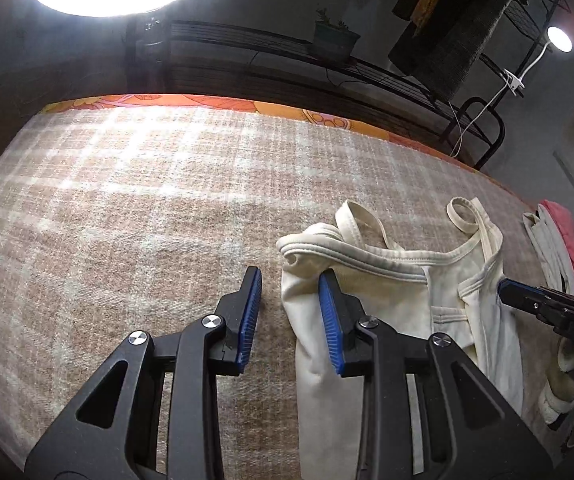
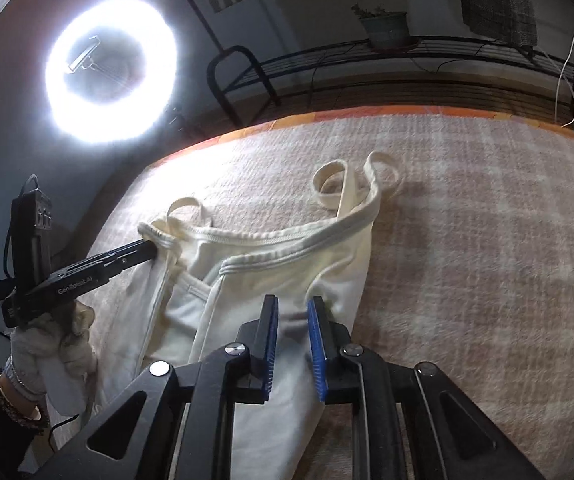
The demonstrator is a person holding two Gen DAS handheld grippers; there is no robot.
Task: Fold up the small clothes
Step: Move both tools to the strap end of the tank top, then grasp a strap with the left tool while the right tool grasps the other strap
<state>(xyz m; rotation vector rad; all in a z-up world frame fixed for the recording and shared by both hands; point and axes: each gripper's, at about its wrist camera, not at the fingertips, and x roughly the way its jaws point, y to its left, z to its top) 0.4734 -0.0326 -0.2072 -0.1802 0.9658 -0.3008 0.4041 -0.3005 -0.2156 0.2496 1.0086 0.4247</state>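
Left tongs (image 1: 290, 280): jaws part open, straddling the left edge of the cream vest (image 1: 387, 288); the right pad lies against the bunched armhole binding, the left pad stands clear over the blanket. No closed grip visible.

Right tongs (image 2: 291, 308): jaws narrowly apart above the vest's right side panel, cloth beneath the gap, not pinched.

Cream vest: lies on the checked blanket (image 2: 467, 240) just ahead of both tongs, half gathered, straps (image 2: 351, 178) looped at its far end.

Step, as judged: lengthwise fold under way. Next move calls for closing on both side edges and bringing them across evenly.

Far right of left tongs: folded clothes pile (image 1: 555, 236).
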